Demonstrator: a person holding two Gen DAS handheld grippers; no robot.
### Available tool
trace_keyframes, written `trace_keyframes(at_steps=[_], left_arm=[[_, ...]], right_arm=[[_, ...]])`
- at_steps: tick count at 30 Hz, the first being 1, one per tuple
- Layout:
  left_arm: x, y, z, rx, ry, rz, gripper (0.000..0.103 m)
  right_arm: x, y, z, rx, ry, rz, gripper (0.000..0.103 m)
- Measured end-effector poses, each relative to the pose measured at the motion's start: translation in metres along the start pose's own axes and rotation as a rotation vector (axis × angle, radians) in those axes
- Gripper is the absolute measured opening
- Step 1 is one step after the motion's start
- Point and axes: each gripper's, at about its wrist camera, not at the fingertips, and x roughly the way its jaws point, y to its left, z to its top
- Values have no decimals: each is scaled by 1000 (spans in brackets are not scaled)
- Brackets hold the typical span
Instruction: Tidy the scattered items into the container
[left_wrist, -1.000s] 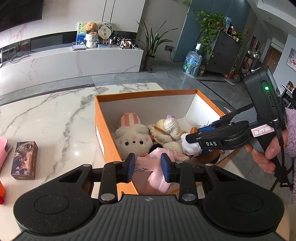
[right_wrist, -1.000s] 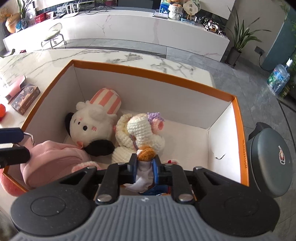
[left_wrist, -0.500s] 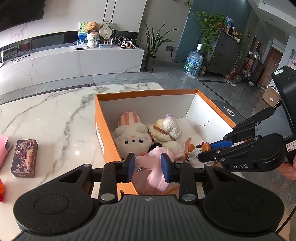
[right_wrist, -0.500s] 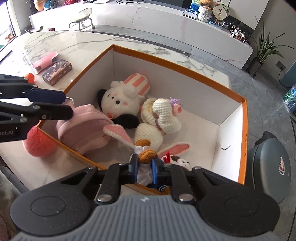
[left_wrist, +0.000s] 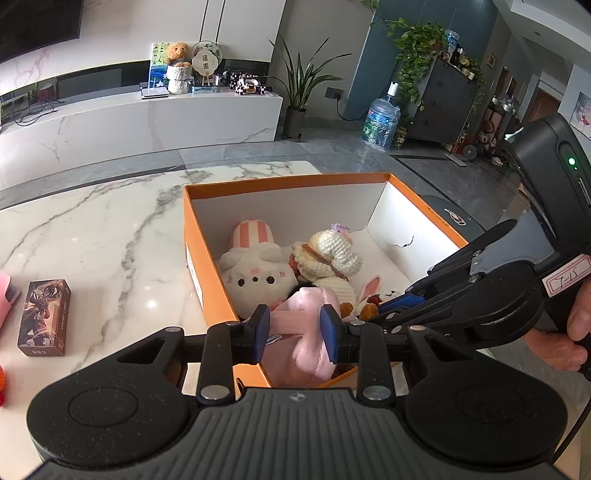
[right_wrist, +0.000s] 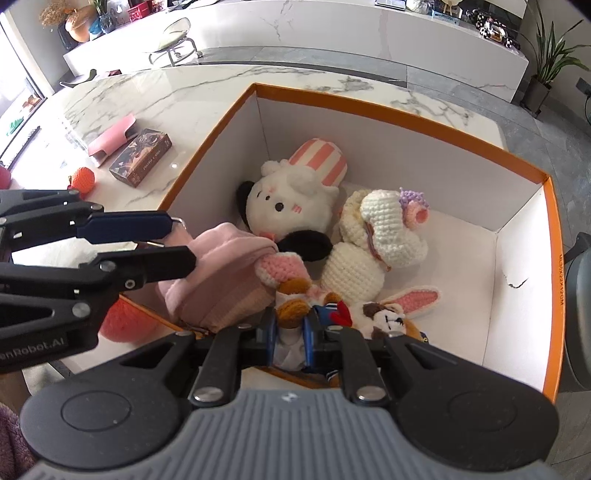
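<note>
An orange box with white inner walls stands on the marble table. A white plush with a striped hat and a cream crochet doll lie inside. My left gripper is shut on a pink plush that hangs over the box's near wall. My right gripper is shut on a small brown toy with bunny ears, low in the box's near corner beside the pink plush.
On the table left of the box lie a dark card box, a pink case and an orange crochet fruit. A red-orange ball sits outside the near wall. A dark round lid is right of the box.
The right gripper has swung and tilted over the box's near corner, still holding the small toy, whose bunny ears now show. The left gripper has stayed still with the pink plush.
</note>
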Motion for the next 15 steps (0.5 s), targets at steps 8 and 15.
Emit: trace_keyframes(at_steps=[8,15], left_arm=[[0,1,0,-23,-13,11,35],[-9,3,-1,-40,-25,13,44]], right_arm=[[19,-6,2,125,27,45,17],[23,-10,-3,195,19,82,20]])
